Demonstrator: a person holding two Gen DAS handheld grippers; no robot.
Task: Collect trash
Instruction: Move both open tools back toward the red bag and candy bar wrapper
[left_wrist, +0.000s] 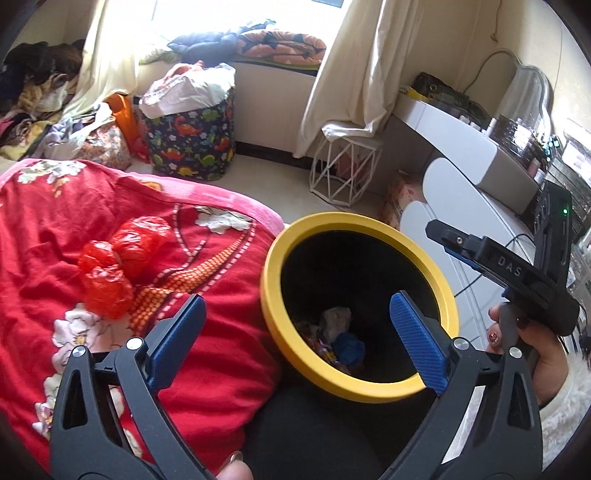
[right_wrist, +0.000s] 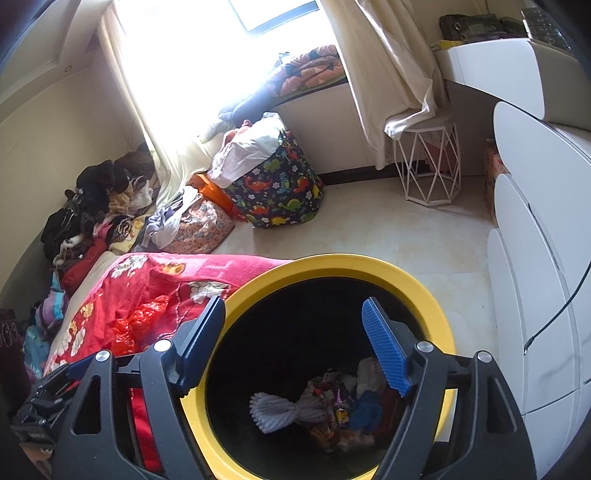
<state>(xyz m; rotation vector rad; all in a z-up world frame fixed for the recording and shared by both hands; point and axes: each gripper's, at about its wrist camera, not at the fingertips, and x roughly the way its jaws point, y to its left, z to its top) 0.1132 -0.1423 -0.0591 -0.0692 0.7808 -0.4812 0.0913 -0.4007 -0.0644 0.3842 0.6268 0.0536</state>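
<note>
Trash already fills the bottom of the yellow-rimmed bin (right_wrist: 417, 280): a white rope bundle (right_wrist: 280, 410), crumpled wrappers (right_wrist: 332, 410) and a blue scrap (right_wrist: 365, 410) lie directly below the right tool (right_wrist: 295, 347), whose jaws stand wide apart and hold nothing. The left tool (left_wrist: 295, 332) is likewise spread open and empty, with its right finger over the bin mouth and its left finger over the red floral bedspread (left_wrist: 55, 229).

One piece is left in sight: a crumpled red plastic bag (left_wrist: 118, 262), lying on the bedspread ahead and to the left of the left tool, just beside the bin but not touching it. From the right tool it sits off to the left, beyond the bin rim.

By my reading, a drop into the bin is finished and the bag is next. The left tool is nearer; it needs to swing left and forward, come down with its jaws straddling the crinkled plastic, and close without catching the bedspread beneath.
</note>
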